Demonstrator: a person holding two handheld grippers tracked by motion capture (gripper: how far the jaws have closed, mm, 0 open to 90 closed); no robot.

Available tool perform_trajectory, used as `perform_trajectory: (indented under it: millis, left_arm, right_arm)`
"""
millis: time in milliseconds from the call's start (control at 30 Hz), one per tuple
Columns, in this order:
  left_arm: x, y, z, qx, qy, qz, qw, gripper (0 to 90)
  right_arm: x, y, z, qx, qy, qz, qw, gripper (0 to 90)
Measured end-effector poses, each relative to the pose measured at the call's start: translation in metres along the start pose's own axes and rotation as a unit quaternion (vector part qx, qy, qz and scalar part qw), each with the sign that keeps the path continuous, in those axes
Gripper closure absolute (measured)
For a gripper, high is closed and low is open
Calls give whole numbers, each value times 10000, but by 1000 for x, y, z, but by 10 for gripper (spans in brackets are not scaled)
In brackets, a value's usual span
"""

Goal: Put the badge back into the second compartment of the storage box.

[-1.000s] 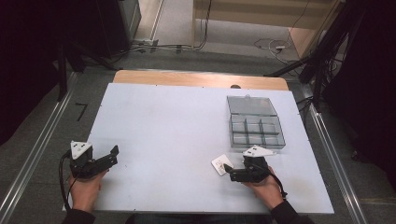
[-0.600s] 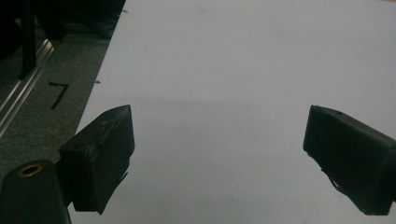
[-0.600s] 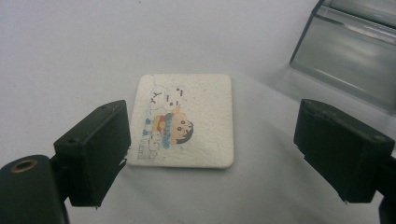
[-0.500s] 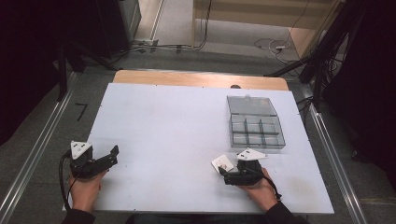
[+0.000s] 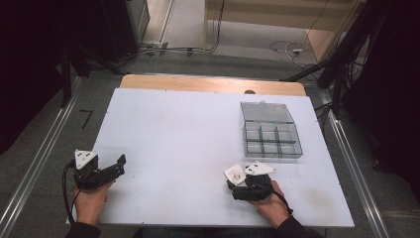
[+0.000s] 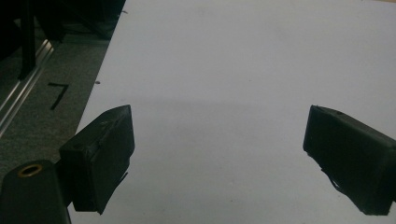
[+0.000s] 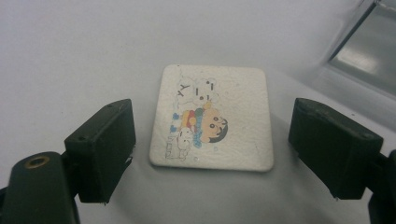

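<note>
Since the card (image 7: pixel 212 119) lies flat on the counter (image 5: pixel 198 129) between our right gripper's (image 7: pixel 212 149) fingers (image 7: pixel 100 149) without touching either of them, we judge the pick as barely begun. Those fingers stand wide apart, one on each side of the card and clear of its edges, with nothing held. The card is a small white square with rounded corners and a cartoon print, face up. In the high view it peeks out just ahead of the right gripper (image 5: pixel 247 187), near the counter's front edge.

What seems left: closing on the card, which lies thin and flat and may be hard to get under, lifting it, and carrying it off, likely to the clear box (image 5: pixel 270 131) that sits ahead of these fingers and off to their right, apart from the card. Its lid stands open at the back and its compartments look empty, as far as we can tell.

Our left gripper (image 6: pixel 219 154) rests low over bare counter with its fingers (image 6: pixel 100 158) spread wide and nothing between them; from above it (image 5: pixel 99 173) sits well away from the card.

The counter is a plain white sheet with a wooden strip at its far edge. Around it we see grey floor, metal rails, cables and dark stands.
</note>
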State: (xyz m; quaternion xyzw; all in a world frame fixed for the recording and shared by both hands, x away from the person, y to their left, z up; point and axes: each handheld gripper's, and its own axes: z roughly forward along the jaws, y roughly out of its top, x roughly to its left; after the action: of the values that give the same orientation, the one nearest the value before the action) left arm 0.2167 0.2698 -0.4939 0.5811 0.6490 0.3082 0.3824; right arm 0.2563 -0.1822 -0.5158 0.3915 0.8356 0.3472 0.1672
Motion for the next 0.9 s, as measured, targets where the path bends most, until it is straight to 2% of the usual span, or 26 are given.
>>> perform_trajectory:
  millis: [67, 300, 400, 667, 900]
  left_arm:
    - [0, 0, 0, -3, -3, -3, 10000, 91]
    - [1, 0, -1, 4, -5, 4, 10000, 92]
    - [1, 0, -1, 6, -4, 7, 10000, 92]
    - [1, 0, -1, 5, -31, 5, 10000, 91]
    - [1, 0, -2, -9, -31, -15, 10000, 92]
  right_arm:
    - [1, -1, -1, -29, -84, -26, 10000, 200]
    - [6, -3, -3, -96, -124, -76, 9998, 296]
    - [5, -3, -3, -87, -116, 8, 9999, 308]
    - [5, -2, -5, -33, -91, -26, 9999, 313]
    - [-3, 3, -18, -248, -111, 68, 9996, 312]
